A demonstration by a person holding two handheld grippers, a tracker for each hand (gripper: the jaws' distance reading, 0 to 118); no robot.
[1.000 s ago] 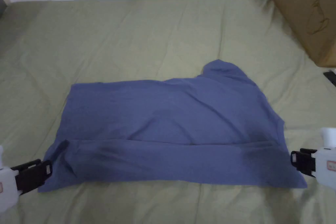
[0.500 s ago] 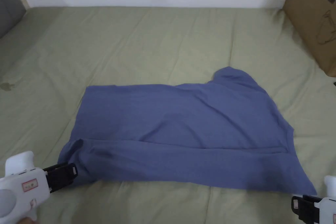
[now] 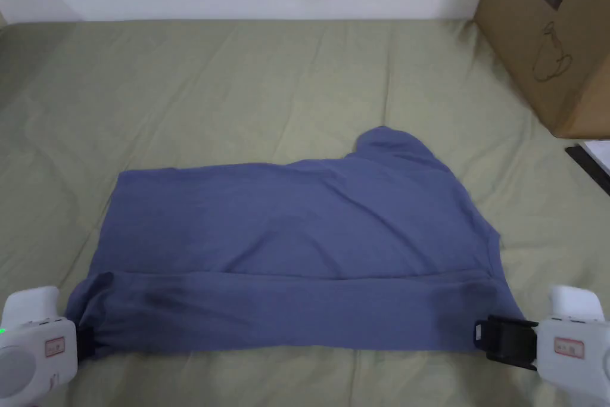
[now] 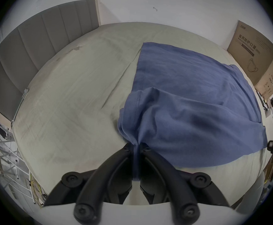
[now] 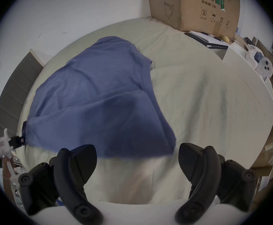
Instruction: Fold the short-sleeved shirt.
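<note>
1. Olive-green bed sheet (image 3: pixel 250 86) covers the work surface, with a white wall behind it and a cardboard box (image 3: pixel 551 39) at the far right corner.
2. Your blue short-sleeved shirt (image 3: pixel 298 235) lies flat on the sheet, its near edge folded over into a band along the front.
3. Your left gripper (image 4: pixel 136 149) has both jaws pressed together on the bunched near-left corner of the shirt.
4. Your right gripper (image 5: pixel 137 157) sits at the near-right corner; its jaws stand wide apart, with the shirt edge lying between them, unclamped.
</note>
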